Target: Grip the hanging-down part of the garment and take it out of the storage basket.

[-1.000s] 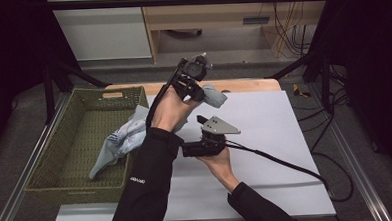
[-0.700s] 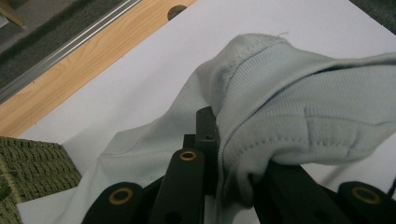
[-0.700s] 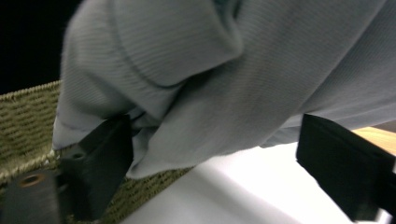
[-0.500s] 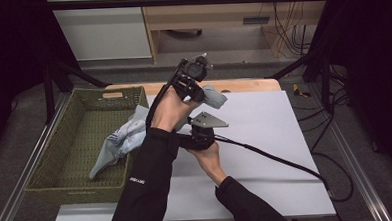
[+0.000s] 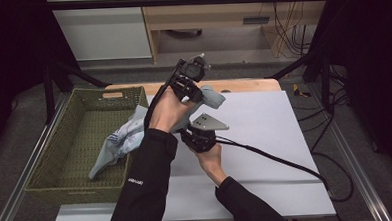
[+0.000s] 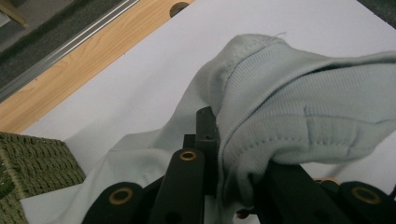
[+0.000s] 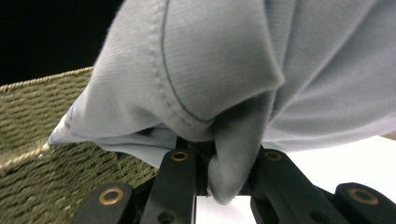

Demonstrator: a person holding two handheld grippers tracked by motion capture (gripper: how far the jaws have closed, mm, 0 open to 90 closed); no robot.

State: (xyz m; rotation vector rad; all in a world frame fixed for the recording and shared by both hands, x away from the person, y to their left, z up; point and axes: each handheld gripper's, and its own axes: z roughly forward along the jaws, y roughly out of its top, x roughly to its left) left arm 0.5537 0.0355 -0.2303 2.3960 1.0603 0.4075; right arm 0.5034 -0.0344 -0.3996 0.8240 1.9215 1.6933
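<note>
Green woven basket (image 5: 51, 162) holds part of the pale grey garment (image 5: 127, 138), rest draped over its rim onto the tabletop (image 5: 265, 127); left fingers (image 6: 205, 135) pinch a fold, right fingers (image 7: 180, 177) just closing, now pinching another.

Through the right gripper view I see my right gripper (image 7: 224, 179) with its two black jaws, which have just been closing, pinched on a bunched fold of the pale grey-blue garment (image 7: 219, 70). The cloth's stitched hem curves above the jaws and drapes over the woven olive basket (image 7: 37, 135) at left, with white table surface (image 7: 345, 158) at right
</note>
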